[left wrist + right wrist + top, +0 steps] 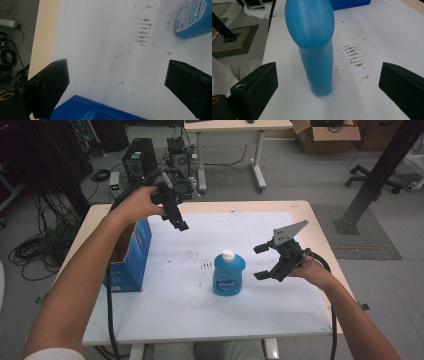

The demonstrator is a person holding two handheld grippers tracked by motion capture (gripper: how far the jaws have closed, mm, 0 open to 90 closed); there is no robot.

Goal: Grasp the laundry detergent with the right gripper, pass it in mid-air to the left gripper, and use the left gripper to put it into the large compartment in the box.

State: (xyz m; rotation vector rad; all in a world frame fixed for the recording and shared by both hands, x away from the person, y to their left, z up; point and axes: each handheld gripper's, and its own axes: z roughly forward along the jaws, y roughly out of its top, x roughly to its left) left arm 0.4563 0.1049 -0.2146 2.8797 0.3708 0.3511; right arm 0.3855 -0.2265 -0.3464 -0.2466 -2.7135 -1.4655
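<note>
Bottle (229,274): label w/ print, too blurred to read. Box (131,255): faint white print on blue side, illegible. No other legible text, nos. or signs.

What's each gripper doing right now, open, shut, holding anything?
Left gripper: open, holding nothing, above the blue box.
Right gripper: open, holding nothing, jaws either side of the blue bottle, apart from it.
</note>
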